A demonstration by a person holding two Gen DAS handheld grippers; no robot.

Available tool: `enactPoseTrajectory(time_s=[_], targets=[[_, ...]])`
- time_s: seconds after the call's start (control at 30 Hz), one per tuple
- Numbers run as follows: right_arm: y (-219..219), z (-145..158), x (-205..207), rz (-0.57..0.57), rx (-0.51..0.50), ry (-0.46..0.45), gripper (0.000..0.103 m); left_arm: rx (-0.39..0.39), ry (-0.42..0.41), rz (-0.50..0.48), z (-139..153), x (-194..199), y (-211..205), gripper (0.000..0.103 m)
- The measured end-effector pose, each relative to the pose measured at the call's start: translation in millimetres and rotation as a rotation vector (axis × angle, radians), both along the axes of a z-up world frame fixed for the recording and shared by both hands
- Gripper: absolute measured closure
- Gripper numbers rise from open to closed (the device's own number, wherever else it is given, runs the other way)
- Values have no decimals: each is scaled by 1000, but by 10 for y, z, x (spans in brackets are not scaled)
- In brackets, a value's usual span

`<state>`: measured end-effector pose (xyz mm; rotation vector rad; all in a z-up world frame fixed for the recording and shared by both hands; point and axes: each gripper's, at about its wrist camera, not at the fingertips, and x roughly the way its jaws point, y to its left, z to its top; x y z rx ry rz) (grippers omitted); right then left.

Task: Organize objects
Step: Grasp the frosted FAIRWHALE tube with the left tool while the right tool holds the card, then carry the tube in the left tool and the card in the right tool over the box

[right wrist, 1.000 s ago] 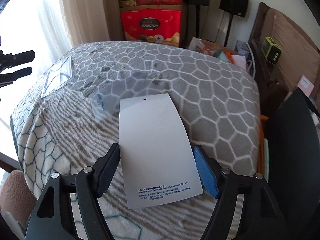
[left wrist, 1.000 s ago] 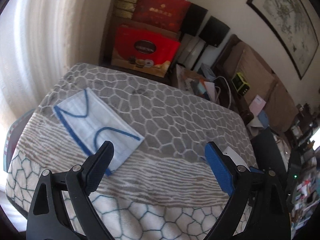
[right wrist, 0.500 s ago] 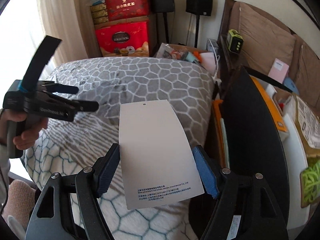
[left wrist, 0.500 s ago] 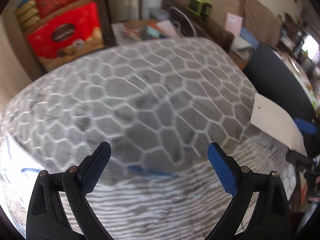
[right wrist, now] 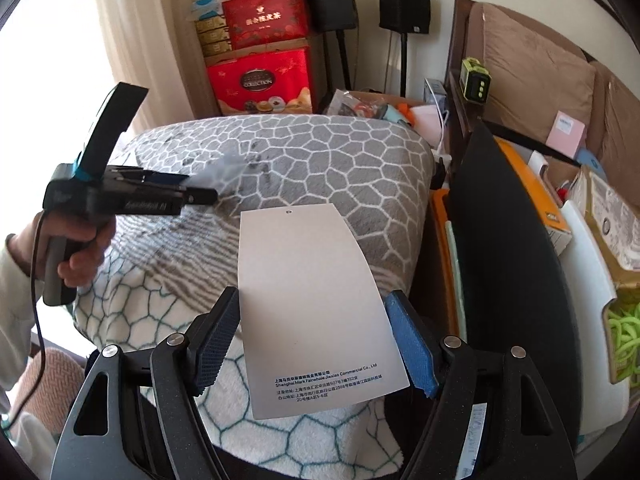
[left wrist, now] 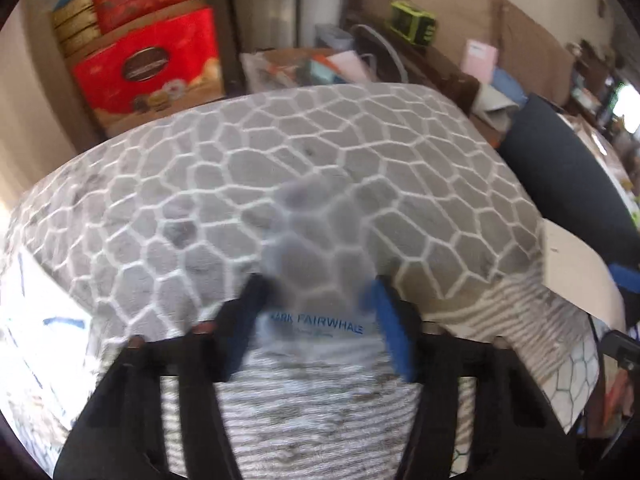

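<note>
A clear plastic bag (left wrist: 316, 320) printed "MARK FAIRWHALE" lies on the honeycomb blanket (left wrist: 320, 152). My left gripper (left wrist: 316, 296) straddles it, jaws closing, and the black and blue pads touch its two edges. The bag bulges up between them. In the right wrist view the left gripper (right wrist: 212, 196) shows side-on in a person's hand, blurred bag (right wrist: 228, 168) at its tips. My right gripper (right wrist: 312, 320) is shut on a white card (right wrist: 308, 292) with small print, held above the blanket's front. That white card (left wrist: 572, 264) shows at the right in the left wrist view. A blurred face mask (left wrist: 40, 320) lies far left.
Red gift boxes (right wrist: 260, 84) are stacked behind the blanket by a curtain. A black panel (right wrist: 508, 260) stands close on the right, with cluttered boxes and a white tray (right wrist: 592, 280) beyond it. Speakers on stands (right wrist: 404, 4) and a brown headboard (right wrist: 532, 68) are at the back.
My left gripper swung right, away from the face mask, to the plastic bag, and its jaws narrowed around it. My right gripper carried the card rightwards, towards the black panel.
</note>
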<state>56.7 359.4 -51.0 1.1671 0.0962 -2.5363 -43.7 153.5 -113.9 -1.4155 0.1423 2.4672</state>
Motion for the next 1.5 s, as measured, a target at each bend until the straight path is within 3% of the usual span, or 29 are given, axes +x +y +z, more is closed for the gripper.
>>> enactPoseTrajectory(time_s=[0.1,0.23,0.53,0.67,0.73,0.77,0.8,0.83,0.87,0.9,1.2,1.5], targets=[[52,53,31,-11,-7,15,27,45,-23,32,33,2,-95,67],[123,145,65,-24,-27,37,27,18,-24,18,38,43,-65,66],[210,208,51,-41,-44,49,27,93,-38,40,200,414,-105,87],[267,213,37,-57,-49,49,27,78,-19,44,301,596,-203,86],[278,196,27,-63,-49,44,27,40,-9,42,311,623,-206,77],[280,180,17,-67,-50,37,27,17,-4,46,304,611,-189,64],[279,165,10,-69,-48,31,27,-17,7,57,301,594,-163,63],[275,157,7,-70,-47,30,27,-26,16,60,311,584,-142,65],[273,152,5,-71,-45,30,27,-11,21,56,326,585,-122,76],[270,152,6,-70,-43,31,27,23,15,42,350,585,-101,79],[293,197,25,-73,-60,41,27,45,40,-6,465,690,110,79],[384,411,122,-81,-93,145,27,66,85,8,663,742,133,79]])
